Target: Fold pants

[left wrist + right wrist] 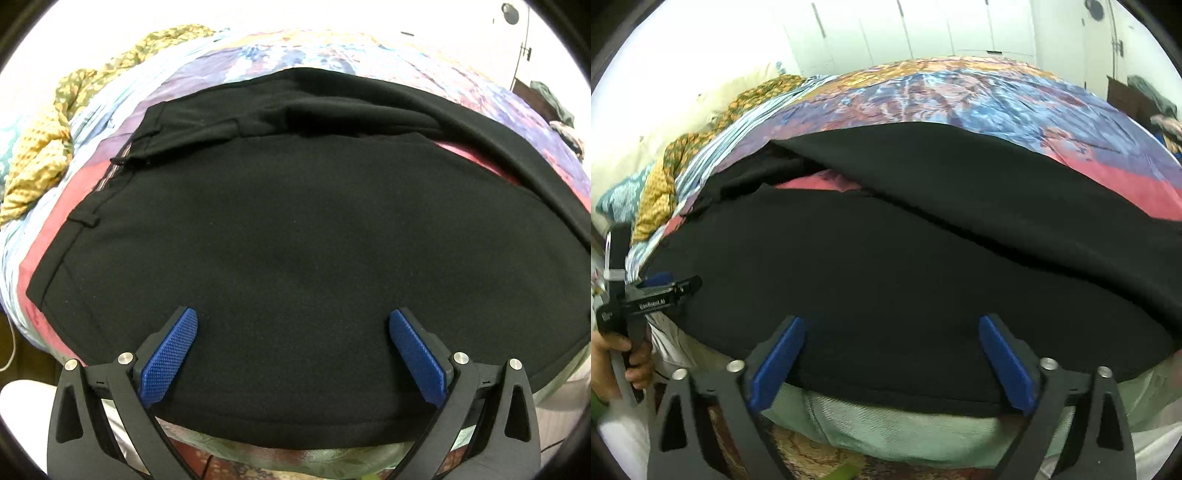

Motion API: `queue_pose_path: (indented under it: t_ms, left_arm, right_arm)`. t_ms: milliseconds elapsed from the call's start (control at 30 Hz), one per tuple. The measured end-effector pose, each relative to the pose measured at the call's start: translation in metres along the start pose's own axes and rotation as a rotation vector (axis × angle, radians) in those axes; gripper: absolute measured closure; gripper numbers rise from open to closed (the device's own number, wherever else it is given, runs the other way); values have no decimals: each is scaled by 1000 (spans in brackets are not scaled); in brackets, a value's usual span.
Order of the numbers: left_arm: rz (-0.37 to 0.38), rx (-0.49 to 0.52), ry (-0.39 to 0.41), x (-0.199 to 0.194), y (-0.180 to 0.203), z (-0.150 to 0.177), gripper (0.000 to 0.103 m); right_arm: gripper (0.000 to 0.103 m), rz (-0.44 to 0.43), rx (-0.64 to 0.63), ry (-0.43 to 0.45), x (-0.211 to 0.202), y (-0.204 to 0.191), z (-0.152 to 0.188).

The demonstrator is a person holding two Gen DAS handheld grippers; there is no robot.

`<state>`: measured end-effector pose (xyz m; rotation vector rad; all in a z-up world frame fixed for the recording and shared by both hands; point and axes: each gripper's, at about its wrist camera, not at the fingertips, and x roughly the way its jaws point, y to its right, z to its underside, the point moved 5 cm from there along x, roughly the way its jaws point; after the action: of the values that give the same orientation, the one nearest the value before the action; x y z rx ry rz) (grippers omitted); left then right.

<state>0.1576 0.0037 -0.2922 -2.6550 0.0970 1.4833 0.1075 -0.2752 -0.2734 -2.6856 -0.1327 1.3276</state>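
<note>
Black pants (295, 240) lie spread on a bed, waistband with belt loops at the left, near the bed's front edge. My left gripper (293, 317) hovers open over the near part of the pants, its blue pads (170, 354) wide apart with only flat cloth beneath. In the right wrist view the pants (886, 266) show both legs, the far leg (1015, 192) running off to the right. Over the near hem of the cloth, my right gripper (892, 321) is open and grips nothing. The left gripper (661, 286) appears at the left edge, held by a hand (613, 350).
The bed has a colourful patterned cover (942, 96) in blue, purple and pink. A yellow-green patterned cloth (48, 147) is bunched at the left by the pillows (624, 199). White cupboard doors (905, 29) stand behind. A pale green sheet (886, 428) hangs over the front edge.
</note>
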Motion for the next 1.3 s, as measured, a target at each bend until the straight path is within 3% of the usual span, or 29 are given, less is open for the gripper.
queue_pose_path:
  t_ms: [300, 367, 467, 567, 633, 700, 800, 900, 1167, 1267, 1300]
  left_arm:
    - [-17, 18, -5, 1, 4, 1, 0]
    - [-14, 18, -1, 1, 3, 1, 0]
    - [-16, 18, 0, 1, 3, 1, 0]
    - [-19, 14, 3, 1, 4, 1, 0]
    - [-16, 13, 12, 0, 4, 2, 0]
    - [-15, 12, 14, 0, 4, 2, 0]
    - [-16, 13, 12, 0, 3, 2, 0]
    - [-19, 14, 8, 0, 3, 1, 0]
    - [-28, 11, 7, 1, 4, 1, 0]
    - [-27, 11, 11, 1, 3, 1, 0]
    - [-28, 9, 8, 1, 3, 1, 0]
  right_arm:
    - [0, 22, 11, -18, 3, -1, 1]
    - [1, 17, -11, 24, -10, -4, -6]
    - [1, -69, 131, 166, -38, 14, -18]
    - [2, -160, 357, 151, -32, 55, -18]
    - [24, -169, 486, 152, -30, 84, -14]
    - [32, -157, 609, 192, -36, 116, -12]
    - [32, -68, 751, 261, -53, 162, -7]
    - [32, -52, 836, 295, -62, 190, -1]
    - [36, 30, 783, 280, -60, 196, 0]
    - [56, 81, 783, 271, -62, 198, 4]
    - [74, 106, 799, 265, -62, 202, 7]
